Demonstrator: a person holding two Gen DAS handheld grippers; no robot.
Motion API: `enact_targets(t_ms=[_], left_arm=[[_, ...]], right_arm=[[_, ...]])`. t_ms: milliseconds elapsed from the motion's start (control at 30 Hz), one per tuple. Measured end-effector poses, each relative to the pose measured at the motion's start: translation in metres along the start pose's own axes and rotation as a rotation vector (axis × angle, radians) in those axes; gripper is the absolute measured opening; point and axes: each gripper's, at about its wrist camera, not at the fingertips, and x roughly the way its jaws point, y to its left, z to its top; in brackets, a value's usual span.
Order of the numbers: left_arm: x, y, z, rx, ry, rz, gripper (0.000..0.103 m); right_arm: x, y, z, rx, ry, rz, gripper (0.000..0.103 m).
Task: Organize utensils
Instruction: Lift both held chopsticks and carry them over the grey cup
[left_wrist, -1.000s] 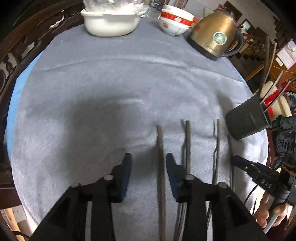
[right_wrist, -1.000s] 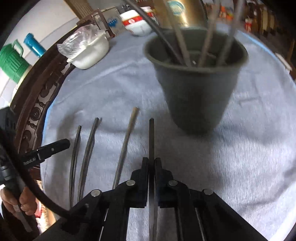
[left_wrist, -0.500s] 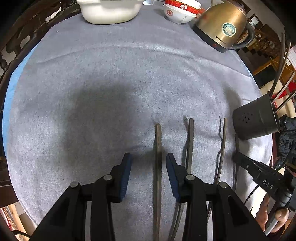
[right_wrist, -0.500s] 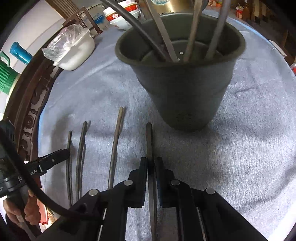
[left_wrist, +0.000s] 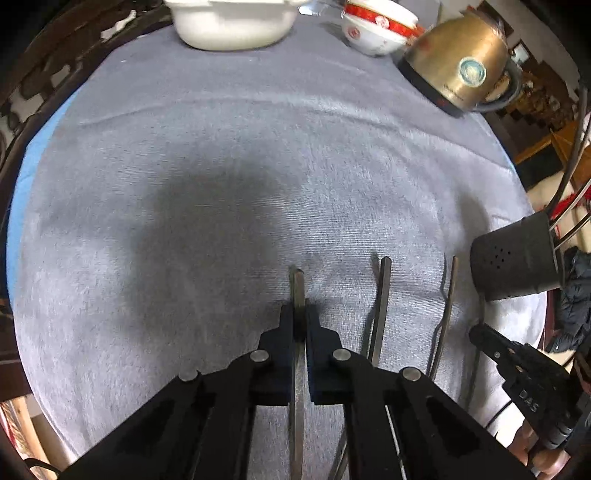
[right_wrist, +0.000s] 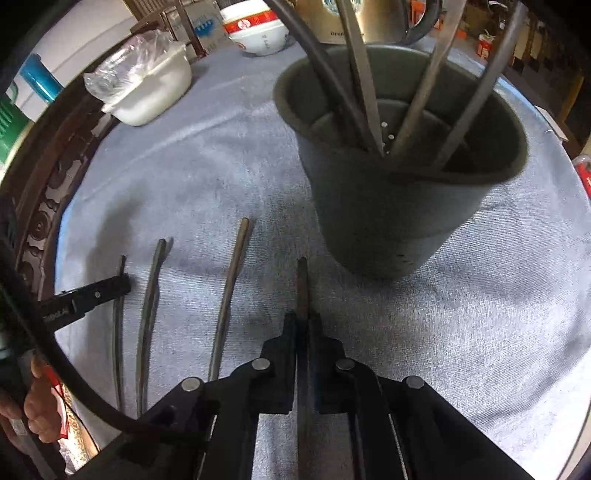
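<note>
Several dark metal utensils lie side by side on the grey tablecloth (left_wrist: 229, 155). My left gripper (left_wrist: 300, 314) points steeply down, its jaws closing onto the leftmost utensil (left_wrist: 297, 284), pads pressing its sides. In the right wrist view my right gripper (right_wrist: 303, 321) is closing tight on the rightmost utensil (right_wrist: 303, 280), just in front of the dark utensil holder (right_wrist: 388, 229), which stands upright with several utensils in it. Two loose utensils (right_wrist: 231, 291) (right_wrist: 149, 306) lie between the held ones. The left gripper (right_wrist: 110, 288) shows at the left, a hand below it.
At the far edge stand a white lidded dish (left_wrist: 232, 26), a red-and-white bowl (left_wrist: 376, 33) and a gold kettle (left_wrist: 461, 70). A carved dark wooden rim (right_wrist: 48, 184) bounds the table on the left, with a green jug (right_wrist: 9, 122) beyond it.
My left gripper's jaws, open around the leftmost utensil before, have closed onto it. The right gripper has kept its grip and hardly moved.
</note>
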Motion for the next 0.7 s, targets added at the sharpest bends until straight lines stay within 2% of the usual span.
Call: enact_targets(t_ms=[333,700], left_arm=[[-0.086,-0.016,-0.017,0.05,-0.216,-0.019,0.005],[-0.173,-0.058,-0.043,0.16,-0.385,-0.116,0.005]], right_arm=[[-0.084,0.006,-0.006,-0.061,-0.218,0.114,0.006],[-0.156,-0.002,-0.019,-0.079,-0.375,0.209,0.006]])
